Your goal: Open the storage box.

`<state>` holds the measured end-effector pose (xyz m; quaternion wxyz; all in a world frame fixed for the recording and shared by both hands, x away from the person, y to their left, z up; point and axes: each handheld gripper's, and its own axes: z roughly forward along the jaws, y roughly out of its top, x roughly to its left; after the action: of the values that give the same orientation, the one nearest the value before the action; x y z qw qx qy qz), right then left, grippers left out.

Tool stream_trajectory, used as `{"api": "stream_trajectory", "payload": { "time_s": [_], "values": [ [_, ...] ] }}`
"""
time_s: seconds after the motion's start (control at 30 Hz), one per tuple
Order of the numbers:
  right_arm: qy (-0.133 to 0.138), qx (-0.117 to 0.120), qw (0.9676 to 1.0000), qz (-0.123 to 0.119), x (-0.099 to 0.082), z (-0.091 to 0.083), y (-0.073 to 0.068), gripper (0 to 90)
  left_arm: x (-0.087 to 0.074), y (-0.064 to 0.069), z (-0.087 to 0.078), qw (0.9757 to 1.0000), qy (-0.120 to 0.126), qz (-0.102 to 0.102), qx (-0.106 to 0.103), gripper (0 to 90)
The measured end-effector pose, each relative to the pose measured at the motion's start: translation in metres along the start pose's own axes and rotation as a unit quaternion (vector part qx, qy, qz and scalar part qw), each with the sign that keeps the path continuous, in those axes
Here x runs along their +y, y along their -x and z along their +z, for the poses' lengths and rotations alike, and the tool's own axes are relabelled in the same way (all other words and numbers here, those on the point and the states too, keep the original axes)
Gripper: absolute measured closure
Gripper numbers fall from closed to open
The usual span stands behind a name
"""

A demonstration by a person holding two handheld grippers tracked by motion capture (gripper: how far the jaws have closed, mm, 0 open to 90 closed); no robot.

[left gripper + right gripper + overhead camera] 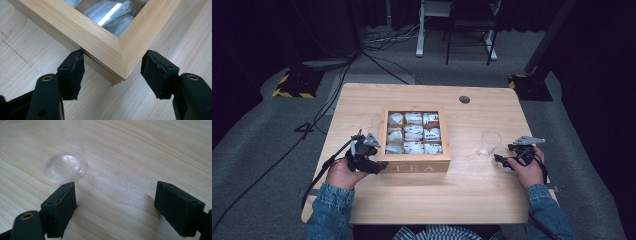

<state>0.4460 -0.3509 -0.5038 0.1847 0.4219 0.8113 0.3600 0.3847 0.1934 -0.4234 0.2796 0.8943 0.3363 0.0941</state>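
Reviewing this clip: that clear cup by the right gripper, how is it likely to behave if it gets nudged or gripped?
The clear cup looks thin-walled and empty, so it is probably very light and would slide or tip on the smooth table under a sideways nudge. It tapers to a narrow base, which likely makes it top-heavy. The right gripper, open beside it, might dent or squeeze it out.

1. The left gripper (pixel 112 75) has its two black jaws spread wide, one on each side of a corner of the wooden box (pixel 110 47).
2. The box corner points down between the jaws; one jaw's tip seems to touch the box's side by the seam under the lid, though the angle leaves it unsure.
3. The other jaw stands just clear of the box.
4. Through the lid's window lie pale tea bags (pixel 112 15).
5. The box sits on a light wooden table (pixel 27 40).
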Motion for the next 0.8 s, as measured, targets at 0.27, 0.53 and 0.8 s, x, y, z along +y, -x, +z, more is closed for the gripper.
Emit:
{"api": "stream_trajectory", "payload": {
  "time_s": [0.27,0.53,0.8],
  "values": [
    [0.000,0.000,1.0000,0.000,0.000,0.000,0.000,18.0,-0.001,0.000,-0.001,1.0000,0.006,0.005,-0.001,37.8],
    [0.000,0.000,1.0000,0.000,0.000,0.000,0.000,18.0,-0.002,-0.002,-0.005,0.9997,0.023,-0.001,-0.005,38.1],
    [0.000,0.000,1.0000,0.000,0.000,0.000,0.000,17.9,-0.002,-0.003,-0.013,0.9983,0.057,-0.007,-0.005,38.8]
  ]
}}
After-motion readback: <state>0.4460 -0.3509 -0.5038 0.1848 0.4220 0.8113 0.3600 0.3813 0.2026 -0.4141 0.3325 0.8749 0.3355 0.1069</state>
